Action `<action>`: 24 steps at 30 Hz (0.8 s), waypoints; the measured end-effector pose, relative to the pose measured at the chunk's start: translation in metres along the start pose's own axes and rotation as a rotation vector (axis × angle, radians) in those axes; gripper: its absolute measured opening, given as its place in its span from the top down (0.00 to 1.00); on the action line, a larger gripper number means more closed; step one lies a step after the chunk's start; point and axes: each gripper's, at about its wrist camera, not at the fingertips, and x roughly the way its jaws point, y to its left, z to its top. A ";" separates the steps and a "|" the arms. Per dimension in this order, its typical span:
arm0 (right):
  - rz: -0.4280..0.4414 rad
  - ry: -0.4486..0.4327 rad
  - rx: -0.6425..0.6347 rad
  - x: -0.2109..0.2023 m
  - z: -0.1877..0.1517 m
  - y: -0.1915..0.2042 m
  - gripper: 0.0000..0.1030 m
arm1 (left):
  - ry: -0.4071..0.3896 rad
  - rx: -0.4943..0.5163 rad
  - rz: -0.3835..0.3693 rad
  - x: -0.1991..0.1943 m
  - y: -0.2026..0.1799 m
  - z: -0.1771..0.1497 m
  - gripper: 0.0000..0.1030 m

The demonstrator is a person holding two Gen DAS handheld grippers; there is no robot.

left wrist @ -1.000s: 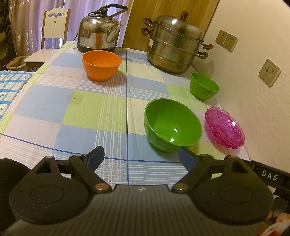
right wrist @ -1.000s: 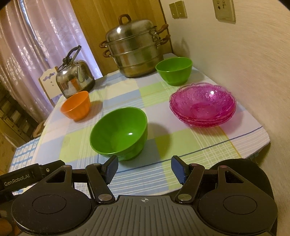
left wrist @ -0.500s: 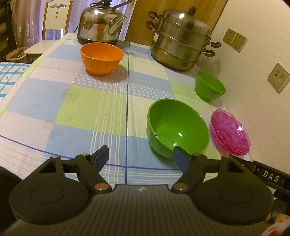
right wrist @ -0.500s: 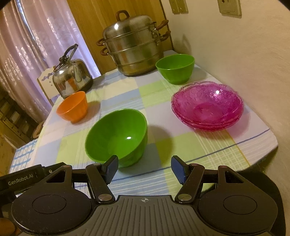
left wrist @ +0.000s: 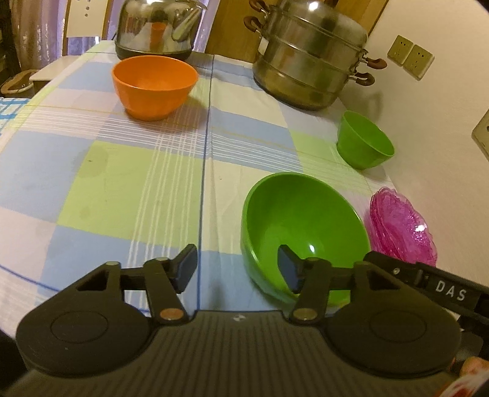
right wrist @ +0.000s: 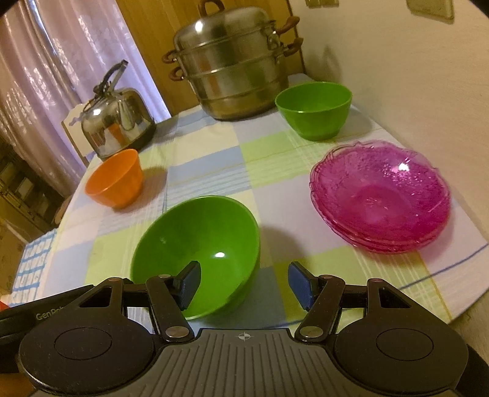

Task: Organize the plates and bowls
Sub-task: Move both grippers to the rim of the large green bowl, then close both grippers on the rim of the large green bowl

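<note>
Left wrist view
Left gripper [left wrist: 237, 268]: its jaws are standing wide apart and holding nothing; its right finger is showing in front of the large green bowl's near side.
Large green bowl [left wrist: 305, 220]: sitting upright on the checked tablecloth [left wrist: 122, 189], just ahead and right of the gripper.
Pink glass plates [left wrist: 400, 226]: stacked just beside the large green bowl, at the table's right edge near the wall.
Small green bowl [left wrist: 363, 143]: standing farther back on the right, near the steamer pot [left wrist: 308, 61].
Orange bowl [left wrist: 154, 85]: sitting far left, in front of the kettle [left wrist: 159, 27].

Right wrist view
Right gripper [right wrist: 244, 284]: its jaws are spread open and gripping nothing; its left finger is overlapping the large green bowl's [right wrist: 198, 244] near rim.
Pink glass plates [right wrist: 382, 195]: resting to the right, apart from the large green bowl.
Small green bowl [right wrist: 313, 110]: standing behind the plates, just beside the steamer pot [right wrist: 232, 70].
Orange bowl [right wrist: 114, 180]: sitting at left, below the kettle [right wrist: 116, 119].
</note>
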 end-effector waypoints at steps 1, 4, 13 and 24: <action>-0.002 0.005 0.002 0.003 0.001 -0.002 0.38 | 0.003 0.002 -0.003 0.005 -0.002 0.002 0.55; -0.006 0.020 0.011 0.014 0.005 -0.008 0.40 | 0.018 0.008 -0.007 0.017 -0.006 0.006 0.60; -0.005 0.062 0.009 0.033 0.010 -0.014 0.62 | 0.029 0.019 -0.009 0.037 -0.013 0.010 0.70; -0.001 0.080 -0.012 0.039 0.008 -0.008 0.87 | 0.036 0.038 -0.016 0.038 -0.008 0.007 0.88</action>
